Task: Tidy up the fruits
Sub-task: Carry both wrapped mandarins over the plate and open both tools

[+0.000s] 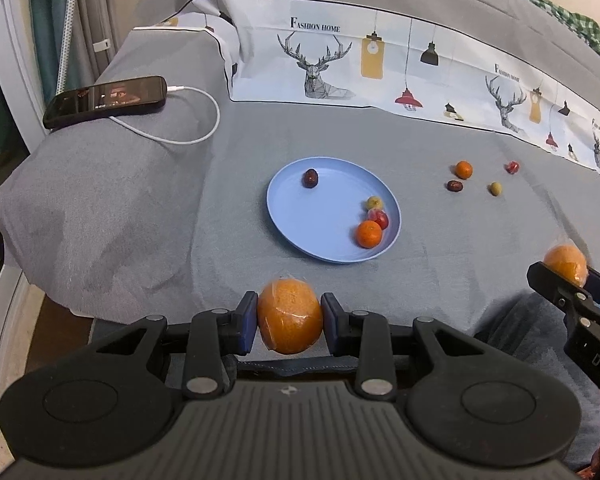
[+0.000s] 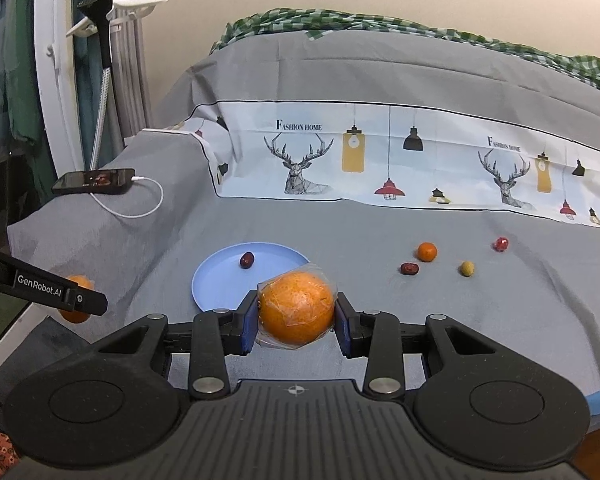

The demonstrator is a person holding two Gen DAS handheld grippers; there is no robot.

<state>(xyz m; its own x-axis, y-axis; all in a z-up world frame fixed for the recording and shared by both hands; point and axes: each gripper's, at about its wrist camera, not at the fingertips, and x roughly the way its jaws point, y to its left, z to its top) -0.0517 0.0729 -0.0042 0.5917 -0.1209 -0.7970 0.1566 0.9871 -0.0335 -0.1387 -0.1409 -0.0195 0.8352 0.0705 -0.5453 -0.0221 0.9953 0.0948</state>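
My left gripper is shut on a plastic-wrapped orange, held near the front edge of the grey cloth. My right gripper is shut on a second wrapped orange, which also shows at the right edge of the left wrist view. A blue plate holds a dark date, a yellow-green fruit, a red fruit and a small orange. On the cloth to its right lie a small orange, a date, a yellow-green fruit and a red fruit.
A black phone on a white charging cable lies on the raised armrest at the left. A printed deer-and-lamp cloth hangs along the back. A green checked fabric lies on top of the backrest.
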